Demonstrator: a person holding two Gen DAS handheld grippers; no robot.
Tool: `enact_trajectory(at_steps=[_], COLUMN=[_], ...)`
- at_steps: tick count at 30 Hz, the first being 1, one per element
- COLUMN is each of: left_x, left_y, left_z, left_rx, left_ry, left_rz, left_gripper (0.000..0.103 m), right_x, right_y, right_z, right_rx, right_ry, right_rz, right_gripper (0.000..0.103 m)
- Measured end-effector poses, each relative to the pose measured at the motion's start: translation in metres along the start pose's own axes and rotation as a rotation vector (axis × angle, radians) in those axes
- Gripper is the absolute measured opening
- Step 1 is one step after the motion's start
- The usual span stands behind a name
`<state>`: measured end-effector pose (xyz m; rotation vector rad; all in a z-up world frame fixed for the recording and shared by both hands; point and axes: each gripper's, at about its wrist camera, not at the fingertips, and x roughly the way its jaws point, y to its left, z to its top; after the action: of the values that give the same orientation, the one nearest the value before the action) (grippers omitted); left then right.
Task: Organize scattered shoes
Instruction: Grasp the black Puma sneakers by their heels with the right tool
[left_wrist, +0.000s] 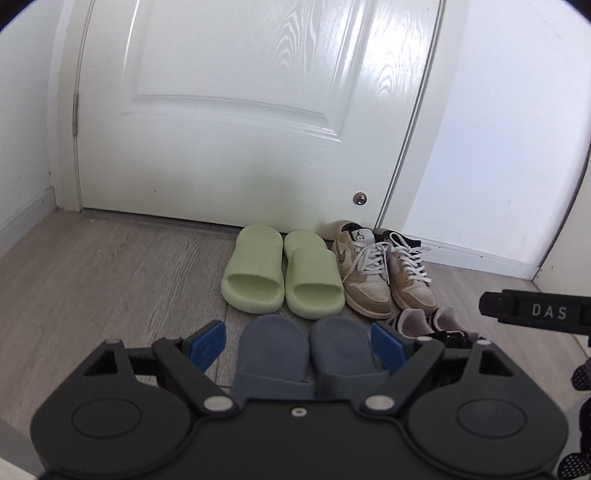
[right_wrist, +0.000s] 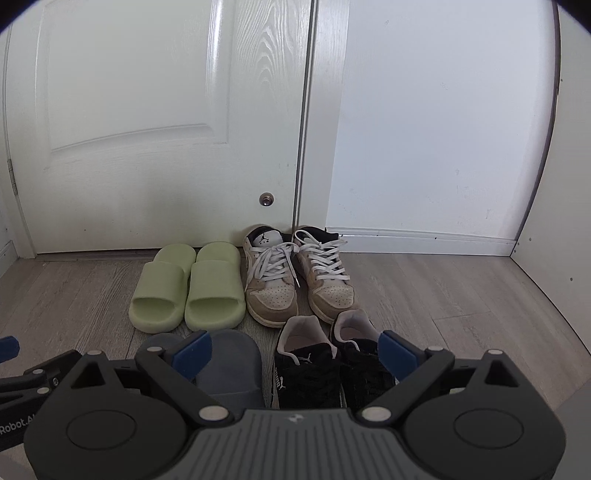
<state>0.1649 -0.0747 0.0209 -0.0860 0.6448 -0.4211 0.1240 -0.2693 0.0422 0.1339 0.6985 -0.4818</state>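
The left gripper (left_wrist: 297, 347) is spread wide over the gray slippers (left_wrist: 306, 354) on the floor (left_wrist: 92, 280). The right gripper (right_wrist: 295, 356) is wide apart over the black shoes (right_wrist: 332, 365). Green slippers (right_wrist: 188, 288) and tan shoes (right_wrist: 299, 273) sit by the door (right_wrist: 147, 110).

I am seeing the grey slides' (left_wrist: 308, 354) heels hidden under the left gripper (left_wrist: 300, 345) body; the black sneakers' (right_wrist: 332, 365) toes are disappearing behind the right gripper (right_wrist: 295, 356).
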Motion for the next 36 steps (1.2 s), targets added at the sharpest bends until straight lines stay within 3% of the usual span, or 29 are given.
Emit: enact_trajectory(at_steps=[2, 7, 10, 11, 13, 15, 18, 22, 26, 28, 33, 36], left_x=[0.002, 0.037, 0.073, 0.085, 0.107, 0.131, 0.154, 0.176, 0.183, 0.189, 0.196, 0.194], left_y=[0.002, 0.000, -0.023, -0.033, -0.047, -0.061, -0.077, -0.085, -0.072, -0.062, -0.054, -0.055], left_z=[0.001, 0.015, 0.023, 0.024, 0.028, 0.031, 0.032, 0.024, -0.003, -0.012, -0.016, -0.017], left_rx=[-0.017, -0.064, -0.001, 0.033, 0.061, 0.049, 0.038, 0.063, 0.077, 0.063, 0.029, 0.045], left_ry=[-0.017, -0.015, -0.027, -0.032, -0.036, -0.012, 0.009, -0.014, -0.009, 0.034, 0.048, 0.038], left_rz=[0.002, 0.024, 0.046, 0.055, 0.060, 0.027, -0.001, -0.006, 0.013, 0.020, 0.009, 0.010], left_gripper=[0.086, 0.086, 0.086, 0.086, 0.086, 0.086, 0.086, 0.086, 0.086, 0.086, 0.086, 0.086], right_x=[0.013, 0.044, 0.075, 0.086, 0.117, 0.141, 0.165, 0.191, 0.222, 0.229, 0.249, 0.264], right_y=[-0.008, -0.036, -0.057, -0.063, -0.076, -0.087, -0.096, -0.082, -0.067, -0.065, -0.064, -0.057], right_z=[0.008, 0.009, 0.005, 0.004, 0.001, -0.002, -0.006, -0.001, -0.001, -0.002, -0.002, -0.005], right_rx=[0.043, -0.050, -0.100, -0.109, -0.125, -0.133, -0.121, -0.143, -0.195, -0.185, -0.116, -0.142], right_ry=[0.035, 0.045, 0.044, 0.049, 0.087, 0.120, 0.156, 0.205, 0.259, 0.296, 0.384, 0.433], right_rz=[0.013, -0.002, 0.017, 0.032, 0.064, 0.122, 0.252, 0.290, 0.312, 0.313, 0.270, 0.249], right_gripper=[0.099, 0.099, 0.095, 0.091, 0.056, 0.047, 0.047, 0.047, 0.046, 0.047, 0.048, 0.048])
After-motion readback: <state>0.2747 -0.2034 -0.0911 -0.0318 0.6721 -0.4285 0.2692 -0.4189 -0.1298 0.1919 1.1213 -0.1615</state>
